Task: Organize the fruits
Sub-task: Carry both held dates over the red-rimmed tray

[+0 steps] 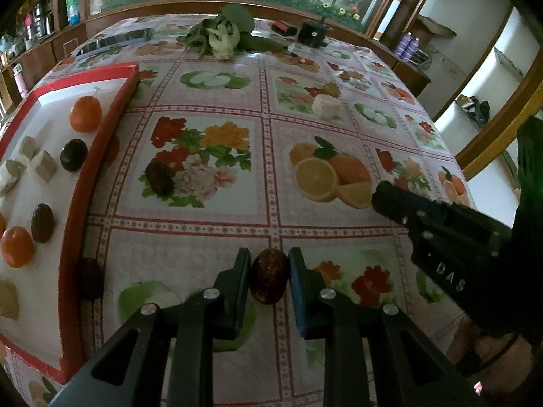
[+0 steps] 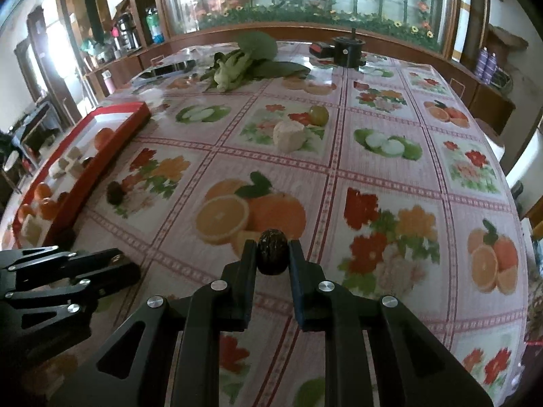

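Both tongs are loaded: left gripper [image 1: 269,279] clamps a brown date [image 1: 269,280], right gripper [image 2: 272,257] pinches a dark date [image 2: 272,252], each bound, likely, for the red tray [image 1: 101,156] off left.

The left gripper [image 1: 269,279] clamps a dark brown wrinkled oval fruit [image 1: 269,280] above the flower-printed tablecloth [image 1: 237,230]. A red-rimmed white tray [image 1: 73,224] at left holds oranges and dark fruits.
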A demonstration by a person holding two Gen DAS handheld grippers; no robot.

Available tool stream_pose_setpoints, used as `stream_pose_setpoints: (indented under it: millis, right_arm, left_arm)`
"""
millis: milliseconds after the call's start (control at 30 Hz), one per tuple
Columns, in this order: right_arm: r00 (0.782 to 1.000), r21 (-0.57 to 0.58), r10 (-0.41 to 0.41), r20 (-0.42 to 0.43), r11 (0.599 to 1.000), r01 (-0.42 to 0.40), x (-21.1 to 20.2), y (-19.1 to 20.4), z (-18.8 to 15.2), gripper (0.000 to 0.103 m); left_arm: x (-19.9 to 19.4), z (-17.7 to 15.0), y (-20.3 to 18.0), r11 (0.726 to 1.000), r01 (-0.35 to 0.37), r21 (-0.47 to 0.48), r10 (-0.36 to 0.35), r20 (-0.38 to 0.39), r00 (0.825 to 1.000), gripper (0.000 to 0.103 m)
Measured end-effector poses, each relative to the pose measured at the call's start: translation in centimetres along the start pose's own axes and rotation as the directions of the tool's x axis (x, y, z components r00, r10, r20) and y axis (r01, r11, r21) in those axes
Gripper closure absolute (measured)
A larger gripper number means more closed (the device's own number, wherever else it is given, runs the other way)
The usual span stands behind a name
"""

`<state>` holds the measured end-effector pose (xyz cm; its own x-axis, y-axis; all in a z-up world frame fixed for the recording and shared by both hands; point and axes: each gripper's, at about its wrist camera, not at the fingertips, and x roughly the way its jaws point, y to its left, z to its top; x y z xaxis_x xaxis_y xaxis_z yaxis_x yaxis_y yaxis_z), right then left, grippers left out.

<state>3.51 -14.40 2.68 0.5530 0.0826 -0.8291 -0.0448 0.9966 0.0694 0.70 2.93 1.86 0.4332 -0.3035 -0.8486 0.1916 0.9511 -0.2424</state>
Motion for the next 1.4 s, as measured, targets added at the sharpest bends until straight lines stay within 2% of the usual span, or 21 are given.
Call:
stream_pose_setpoints:
  millis: [333,567,1033,1400]
  right_arm:
    - [1.0,0.0,0.024,0.014,1.0,-0.024,-1.4,2.2,-1.1,0.085]
    - [0.999,0.002,0.043,0.019,0.999,-0.043,-1.6,4.0,-0.8,0.085]
    - [0.995,-0.054,0.1,0.027,0.994,-0.098,-1.2,10.2,1.5,0.085]
    - [0.986,-0.125,0.164,0.029,0.979,-0.159,-0.8,15.6,3.2,0.085]
  left_arm:
    - [-1.8,-0.2,-0.6,0.999,0.019,0.031,-0.02,0.023,1.0,0.078]
    - [-3.2,-0.1,0.6,1.0,0.02,0.024,-0.021,0.044,0.999,0.078]
    - [-6.1,0.3,6.7,0.997,0.016,-0.081,-0.01,0.077,0.997,0.078]
    - [-8.8,0.6,12.7,0.984,-0.021,-0.179,0.044,0.124,0.991,0.078]
